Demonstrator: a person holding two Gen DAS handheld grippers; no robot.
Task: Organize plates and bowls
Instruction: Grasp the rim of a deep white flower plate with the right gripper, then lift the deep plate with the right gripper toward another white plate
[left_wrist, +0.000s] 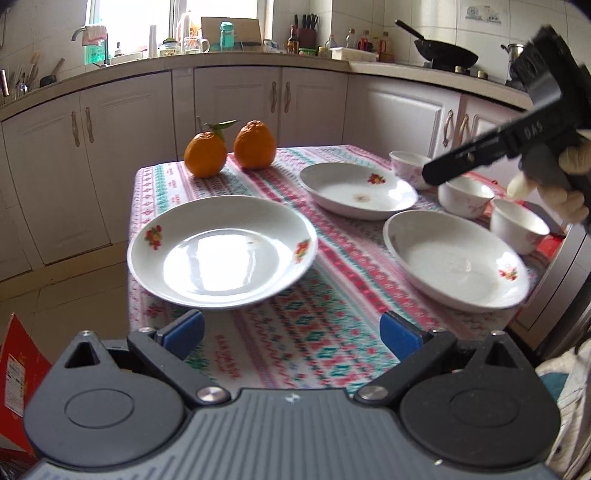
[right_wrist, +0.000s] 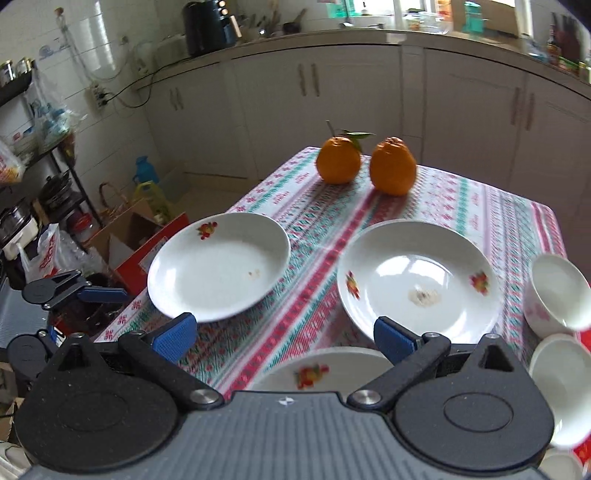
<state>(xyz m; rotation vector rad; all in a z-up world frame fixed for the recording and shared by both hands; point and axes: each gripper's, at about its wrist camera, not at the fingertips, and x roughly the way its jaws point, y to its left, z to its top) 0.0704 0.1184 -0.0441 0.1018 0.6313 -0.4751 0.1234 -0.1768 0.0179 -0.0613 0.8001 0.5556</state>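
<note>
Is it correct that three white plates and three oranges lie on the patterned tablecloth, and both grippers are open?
Not quite: there are two oranges, not three, as the right wrist view shows. The three white plates and both open grippers, left gripper and right gripper, are correct.

Daylit kitchen, soft blur

Window (left_wrist: 129, 18) light glares off the nearest plate (left_wrist: 221, 254); cabinets bow at the fisheye edges, tablecloth (right_wrist: 332, 236) pattern smeared.
</note>
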